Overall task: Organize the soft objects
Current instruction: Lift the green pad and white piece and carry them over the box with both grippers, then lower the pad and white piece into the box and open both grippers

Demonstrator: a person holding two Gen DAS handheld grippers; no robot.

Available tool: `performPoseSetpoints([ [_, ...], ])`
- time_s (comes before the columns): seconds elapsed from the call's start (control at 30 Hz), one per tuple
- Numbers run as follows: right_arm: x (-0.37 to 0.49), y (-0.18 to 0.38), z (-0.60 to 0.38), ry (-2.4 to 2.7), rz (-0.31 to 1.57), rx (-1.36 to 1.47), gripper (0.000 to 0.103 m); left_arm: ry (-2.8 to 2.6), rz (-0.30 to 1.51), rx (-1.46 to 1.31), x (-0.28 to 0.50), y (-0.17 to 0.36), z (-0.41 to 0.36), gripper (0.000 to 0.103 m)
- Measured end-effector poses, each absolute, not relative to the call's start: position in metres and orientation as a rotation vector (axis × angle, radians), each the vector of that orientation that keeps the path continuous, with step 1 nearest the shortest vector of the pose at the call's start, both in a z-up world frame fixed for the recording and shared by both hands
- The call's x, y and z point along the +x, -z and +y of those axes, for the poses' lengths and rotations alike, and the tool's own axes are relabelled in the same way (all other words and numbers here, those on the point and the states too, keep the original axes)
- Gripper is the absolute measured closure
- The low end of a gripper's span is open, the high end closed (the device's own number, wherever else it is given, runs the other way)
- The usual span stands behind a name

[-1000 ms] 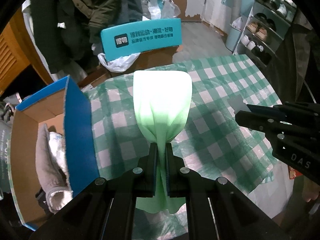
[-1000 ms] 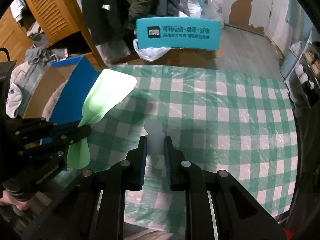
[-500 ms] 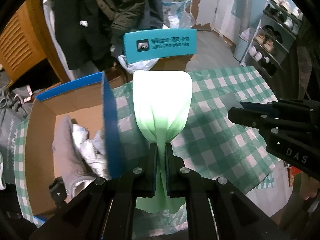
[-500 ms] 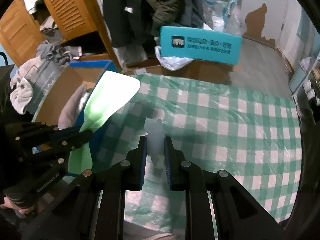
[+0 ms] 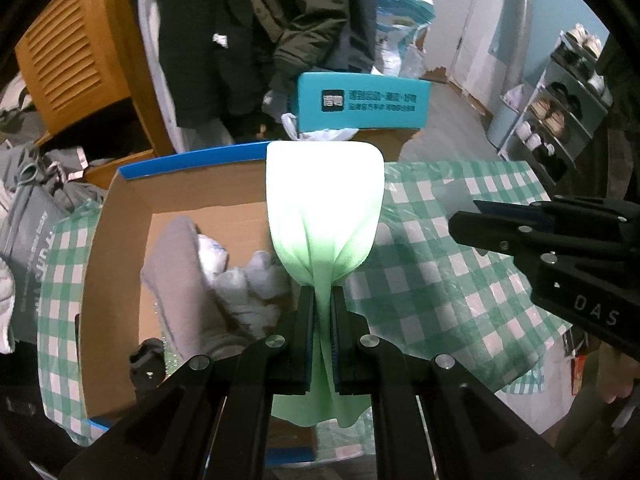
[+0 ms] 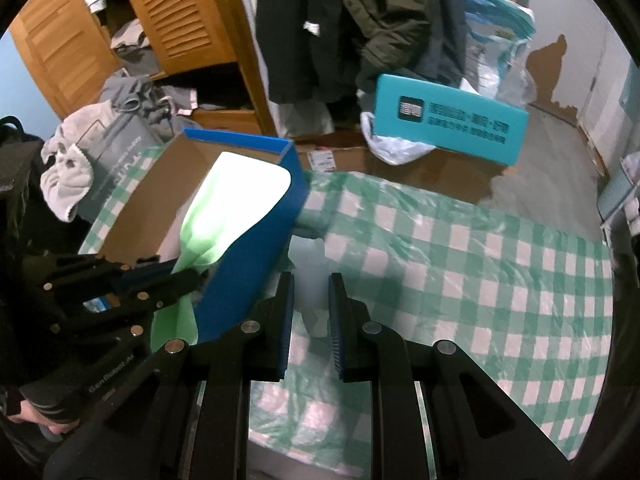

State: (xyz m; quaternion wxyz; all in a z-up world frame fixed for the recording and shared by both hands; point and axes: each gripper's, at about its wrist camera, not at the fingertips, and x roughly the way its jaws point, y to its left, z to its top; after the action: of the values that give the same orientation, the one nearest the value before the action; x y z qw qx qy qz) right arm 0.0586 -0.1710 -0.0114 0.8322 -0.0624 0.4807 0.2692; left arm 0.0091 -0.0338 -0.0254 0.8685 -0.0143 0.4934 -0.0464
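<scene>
My left gripper [image 5: 321, 300] is shut on a light green cloth [image 5: 324, 204] and holds it over the open cardboard box with blue walls [image 5: 120, 216]. The cloth fans out above the jaws and hangs below them. The box holds a grey towel [image 5: 176, 272] and white soft items [image 5: 248, 284]. In the right wrist view the green cloth [image 6: 236, 208] hangs over the box [image 6: 256, 240] from the left gripper [image 6: 188, 276]. My right gripper [image 6: 310, 284] is shut on a pale translucent white item [image 6: 310, 276] above the checked tablecloth [image 6: 460, 272].
A teal box with print [image 5: 364, 102] stands behind the table. Dark coats hang at the back, with a wooden louvred cabinet [image 6: 176, 20] on the left. A shoe rack [image 5: 560, 112] is at the far right. Grey clothes pile up left of the box [image 6: 68, 168].
Both grippers moved left. The green cloth went from over the tablecloth to over the open box. The right gripper followed with its white item, now beside the box's blue wall.
</scene>
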Motion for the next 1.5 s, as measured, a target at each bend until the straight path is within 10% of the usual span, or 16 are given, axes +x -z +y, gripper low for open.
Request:
performPoseSetpoints([
  [1.03, 0.073, 0.050, -0.036, -0.716, 1.133, -0.247, 0.087, -0.113, 1.102, -0.193, 0.002, 0.058, 0.086, 0.095],
  [1.5, 0.068, 0.045, -0.032, -0.751, 1.118, -0.242, 0.069, -0.150, 1.069, -0.163, -0.002, 0.047, 0.089, 0.056],
])
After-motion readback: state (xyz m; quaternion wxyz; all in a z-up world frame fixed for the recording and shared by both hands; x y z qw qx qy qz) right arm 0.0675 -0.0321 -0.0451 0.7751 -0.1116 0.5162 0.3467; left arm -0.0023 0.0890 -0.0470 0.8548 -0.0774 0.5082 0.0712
